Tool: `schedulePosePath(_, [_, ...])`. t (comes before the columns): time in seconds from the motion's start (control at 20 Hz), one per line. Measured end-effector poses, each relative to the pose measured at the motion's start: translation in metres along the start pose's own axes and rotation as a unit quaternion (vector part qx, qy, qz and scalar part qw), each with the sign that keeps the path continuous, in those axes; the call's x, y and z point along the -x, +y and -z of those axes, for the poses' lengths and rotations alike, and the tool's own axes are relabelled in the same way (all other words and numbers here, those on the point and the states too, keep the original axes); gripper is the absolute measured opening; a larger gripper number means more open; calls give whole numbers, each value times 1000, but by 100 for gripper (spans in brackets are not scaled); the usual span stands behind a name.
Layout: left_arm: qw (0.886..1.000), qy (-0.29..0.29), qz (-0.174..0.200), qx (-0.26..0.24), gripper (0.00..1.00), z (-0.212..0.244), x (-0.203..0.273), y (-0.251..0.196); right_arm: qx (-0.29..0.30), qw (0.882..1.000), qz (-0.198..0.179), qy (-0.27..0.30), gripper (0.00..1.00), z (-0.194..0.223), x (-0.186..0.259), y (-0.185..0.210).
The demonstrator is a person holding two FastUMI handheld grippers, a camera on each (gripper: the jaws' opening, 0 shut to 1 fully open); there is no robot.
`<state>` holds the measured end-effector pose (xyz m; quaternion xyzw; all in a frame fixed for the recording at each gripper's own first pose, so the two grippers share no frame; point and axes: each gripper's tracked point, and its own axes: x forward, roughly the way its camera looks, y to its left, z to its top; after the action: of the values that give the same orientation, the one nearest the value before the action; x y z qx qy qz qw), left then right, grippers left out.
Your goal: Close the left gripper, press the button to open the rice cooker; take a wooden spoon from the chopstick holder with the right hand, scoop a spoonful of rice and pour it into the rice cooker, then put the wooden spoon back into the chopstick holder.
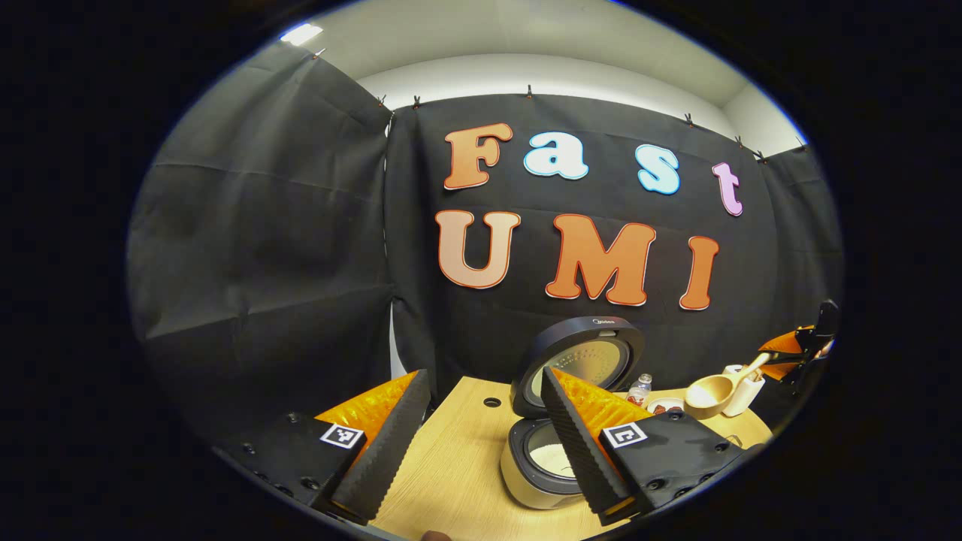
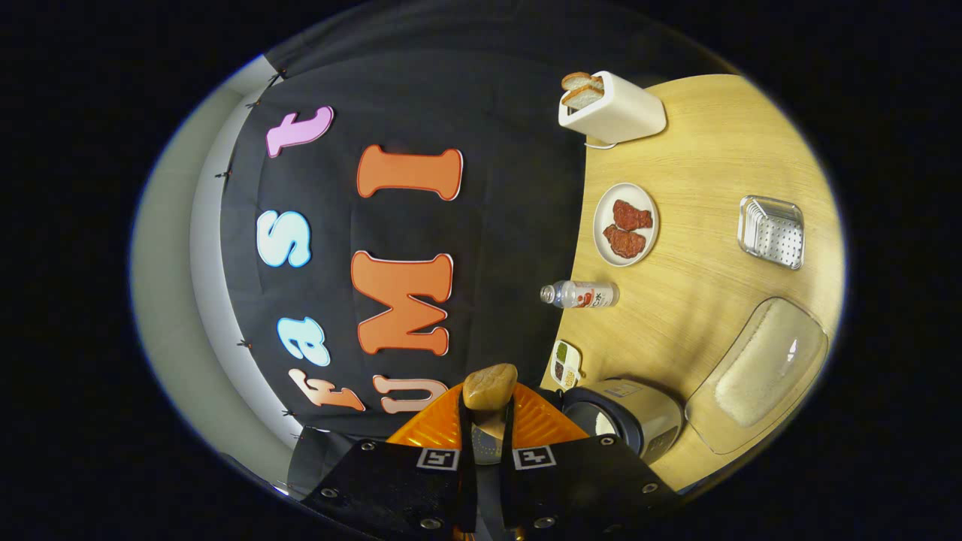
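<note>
1. The left gripper (image 1: 481,443) hangs over the pale wooden table (image 1: 451,466), fingers wide apart.
2. Just beyond it, the round cream rice cooker (image 1: 537,469) stands with its dark lid (image 1: 579,361) up.
3. Farther right, the right gripper (image 2: 487,451) is clamped on the light wooden spoon (image 1: 718,391) beside the white chopstick holder (image 1: 745,394).

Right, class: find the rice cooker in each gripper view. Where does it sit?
Left gripper view: rice cooker low centre, lid up, partly behind a finger.
Right gripper view: rice cooker low, right of centre, seen sideways because the camera is rolled.
Shared landmark: the small bottle near it.
</note>
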<state>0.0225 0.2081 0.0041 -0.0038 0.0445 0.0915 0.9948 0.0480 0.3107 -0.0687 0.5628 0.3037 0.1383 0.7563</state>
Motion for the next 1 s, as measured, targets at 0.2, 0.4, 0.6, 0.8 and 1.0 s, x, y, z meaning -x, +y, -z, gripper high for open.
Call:
schedulePosePath(0.2, [1000,-2,-2,-5,100,-5,8,5,24,1000,6,12,12,22,-32,6])
schedulePosePath(0.4, [1000,-1,-9,-10,100,-6,13,14,53,998,3,14,12,39,-52,13])
schedulePosePath(0.6, [1000,3,-23,-7,100,-6,13,28,109,994,-2,6,12,52,-63,23])
schedulePosePath(0.8, [1000,1,-26,0,100,-10,13,36,148,989,-15,-3,12,58,-65,39])
schedulePosePath(1.0, [1000,2,-29,-2,99,-9,13,43,195,980,-25,-13,12,66,-67,49])
